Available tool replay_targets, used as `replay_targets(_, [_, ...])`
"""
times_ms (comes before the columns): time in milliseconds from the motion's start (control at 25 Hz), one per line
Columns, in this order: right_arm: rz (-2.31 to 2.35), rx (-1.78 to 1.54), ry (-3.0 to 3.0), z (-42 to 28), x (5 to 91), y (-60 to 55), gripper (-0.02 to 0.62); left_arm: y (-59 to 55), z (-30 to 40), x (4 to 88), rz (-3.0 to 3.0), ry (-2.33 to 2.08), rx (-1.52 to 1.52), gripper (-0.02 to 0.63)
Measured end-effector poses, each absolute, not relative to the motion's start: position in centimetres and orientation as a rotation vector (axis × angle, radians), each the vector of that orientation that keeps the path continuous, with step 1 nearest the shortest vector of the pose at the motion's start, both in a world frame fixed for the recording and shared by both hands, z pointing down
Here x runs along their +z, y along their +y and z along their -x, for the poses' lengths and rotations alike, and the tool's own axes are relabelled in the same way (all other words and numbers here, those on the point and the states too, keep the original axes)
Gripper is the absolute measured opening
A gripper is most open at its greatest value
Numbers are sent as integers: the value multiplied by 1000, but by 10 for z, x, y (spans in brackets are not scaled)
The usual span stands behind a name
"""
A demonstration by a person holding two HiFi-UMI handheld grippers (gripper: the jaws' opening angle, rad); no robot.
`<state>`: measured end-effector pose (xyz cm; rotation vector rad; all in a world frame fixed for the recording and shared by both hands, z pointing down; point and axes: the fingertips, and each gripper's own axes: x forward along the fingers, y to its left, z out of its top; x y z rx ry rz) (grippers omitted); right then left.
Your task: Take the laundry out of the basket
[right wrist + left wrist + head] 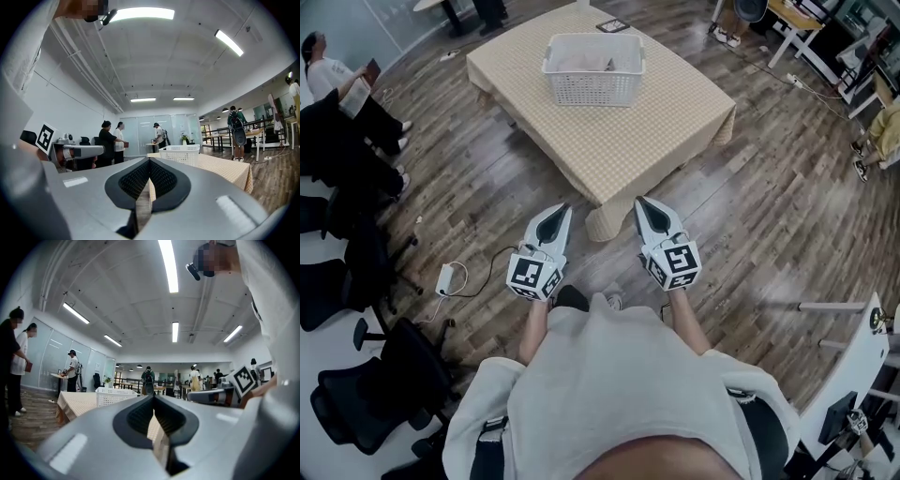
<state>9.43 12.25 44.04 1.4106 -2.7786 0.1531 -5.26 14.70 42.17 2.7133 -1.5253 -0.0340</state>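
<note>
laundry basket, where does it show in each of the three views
Head view: basket at top centre, on the table.
Left gripper view: basket left of centre, just below mid-height.
Right gripper view: basket right of centre, just below mid-height.
Shared landmark: the beige-clothed table under it.

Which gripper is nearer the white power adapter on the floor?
Left. The left gripper is just right of the power adapter; the right gripper is farther right, beyond it.
</note>
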Motion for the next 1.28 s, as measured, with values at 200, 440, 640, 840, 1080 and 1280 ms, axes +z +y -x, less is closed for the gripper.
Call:
replay_targets(200, [-1388,146,-2780,-100,445,108,-2,133,53,432,-2678,-1550,-26,11])
replay_targets(440, [-1405,138,-2764,-103,451,79,-2,101,52,438,-2679,-1541,-37,11])
replay_targets(640, [-1405,141,-2754,-96,459,44,-2,63,54,446,-2685,-1513,-60,11])
replay_targets(840, [-1428,141,-2728,-84,467,-10,-2,2,59,455,-2703,-1460,-73,11])
replay_targets(1080, [-1468,144,-2695,-58,462,-96,-2,-91,80,447,-2742,-1392,-81,11])
replay_targets(1280, [-1470,144,-2685,-24,450,-168,-2,-166,103,431,-2771,-1343,-95,11])
